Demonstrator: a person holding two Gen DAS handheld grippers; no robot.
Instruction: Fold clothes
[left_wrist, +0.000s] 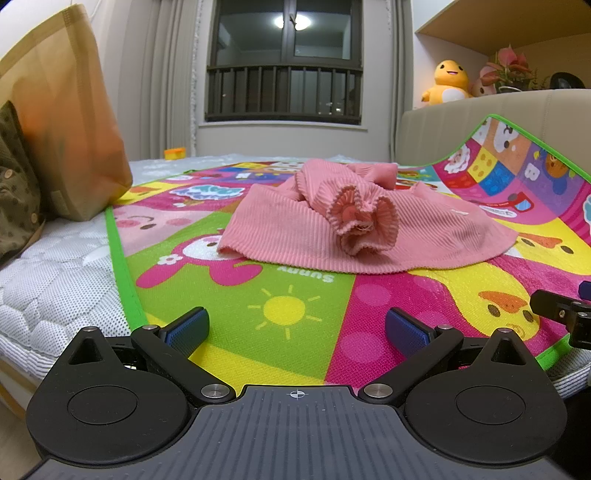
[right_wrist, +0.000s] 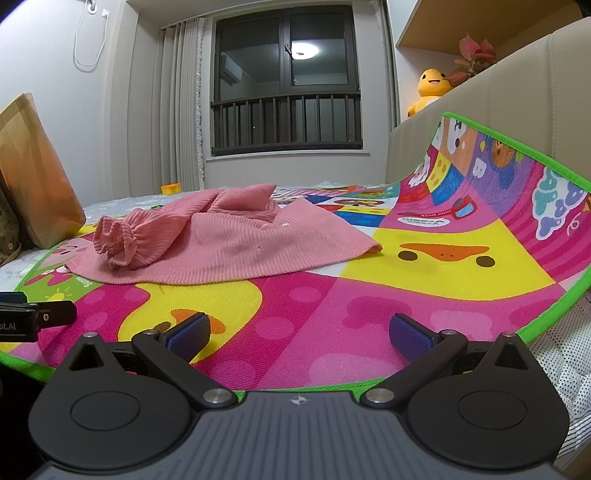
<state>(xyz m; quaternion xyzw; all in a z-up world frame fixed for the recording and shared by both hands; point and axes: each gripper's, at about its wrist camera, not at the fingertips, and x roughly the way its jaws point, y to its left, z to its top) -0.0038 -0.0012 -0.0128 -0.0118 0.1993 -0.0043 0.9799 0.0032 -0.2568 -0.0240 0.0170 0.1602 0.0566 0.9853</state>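
A pink ribbed garment (left_wrist: 295, 236) lies crumpled on a colourful cartoon play mat (left_wrist: 303, 332), one ruffled cuff (left_wrist: 364, 225) bunched on top. In the right wrist view the same garment (right_wrist: 236, 247) lies ahead to the left, its cuff (right_wrist: 114, 240) pointing left. My left gripper (left_wrist: 297, 328) hovers low over the mat's near edge, open and empty, well short of the garment. My right gripper (right_wrist: 299, 332) is likewise open and empty over the mat (right_wrist: 369, 302). Each gripper's black tip shows at the other view's edge.
The mat lies on a white quilted mattress (left_wrist: 48, 295); its far right side curls up against a beige headboard (left_wrist: 443, 133). A tan fabric bag (left_wrist: 74, 122) and a dotted cushion (left_wrist: 14, 184) stand at the left. A yellow plush toy (left_wrist: 447, 83) sits on the ledge.
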